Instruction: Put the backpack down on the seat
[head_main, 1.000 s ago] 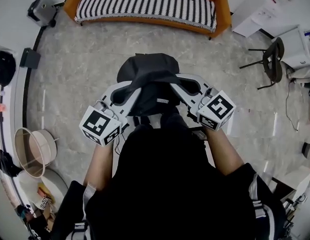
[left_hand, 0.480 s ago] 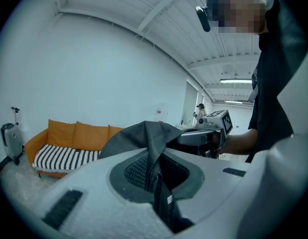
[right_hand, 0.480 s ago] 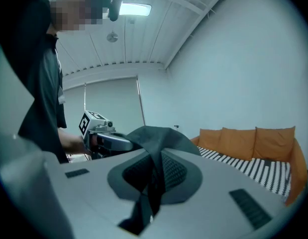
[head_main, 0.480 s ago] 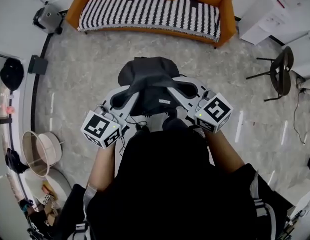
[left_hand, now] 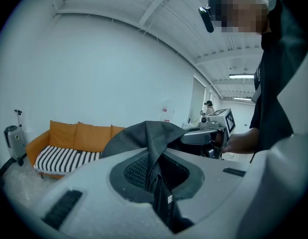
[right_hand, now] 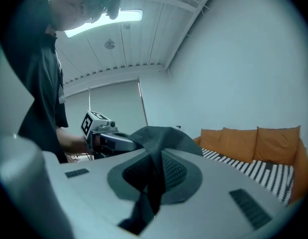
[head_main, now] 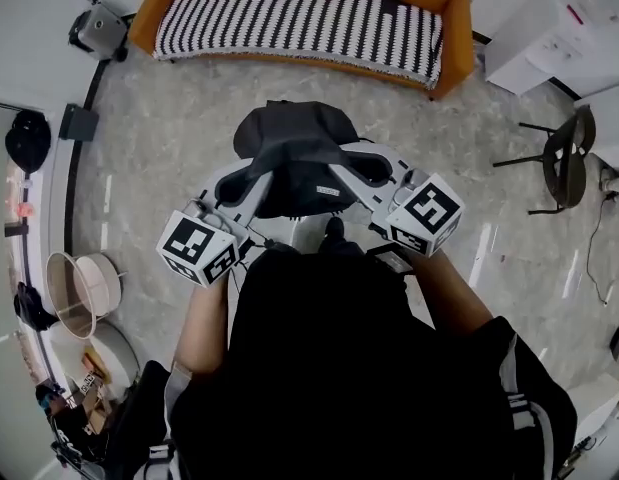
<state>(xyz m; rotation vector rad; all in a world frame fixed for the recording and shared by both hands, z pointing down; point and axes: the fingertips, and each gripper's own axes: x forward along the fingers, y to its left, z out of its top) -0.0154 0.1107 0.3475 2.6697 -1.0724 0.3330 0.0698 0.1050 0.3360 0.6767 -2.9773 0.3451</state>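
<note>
A black backpack [head_main: 289,148] hangs in the air in front of the person, above the floor. My left gripper [head_main: 251,181] is shut on one of its black straps [left_hand: 154,176]. My right gripper [head_main: 365,173] is shut on the other strap [right_hand: 153,180]. In both gripper views the strap runs down between the grey jaws and the bag's dark bulk [left_hand: 139,133] rises beyond them. The seat, an orange sofa [head_main: 444,8] with a black-and-white striped cover [head_main: 289,18], stands ahead across the floor. It is also in the left gripper view [left_hand: 76,136] and the right gripper view [right_hand: 253,143].
A black chair [head_main: 564,153] and white cabinets [head_main: 554,38] stand at the right. A small grey suitcase [head_main: 97,30] is left of the sofa. A round basket [head_main: 84,288] and dark items sit along the left wall. Stone floor [head_main: 169,138] lies between me and the sofa.
Both grippers keep their hold on the straps. The head view has shifted a little: the black chair has slid towards the right edge and the backpack sits slightly higher in the picture.
</note>
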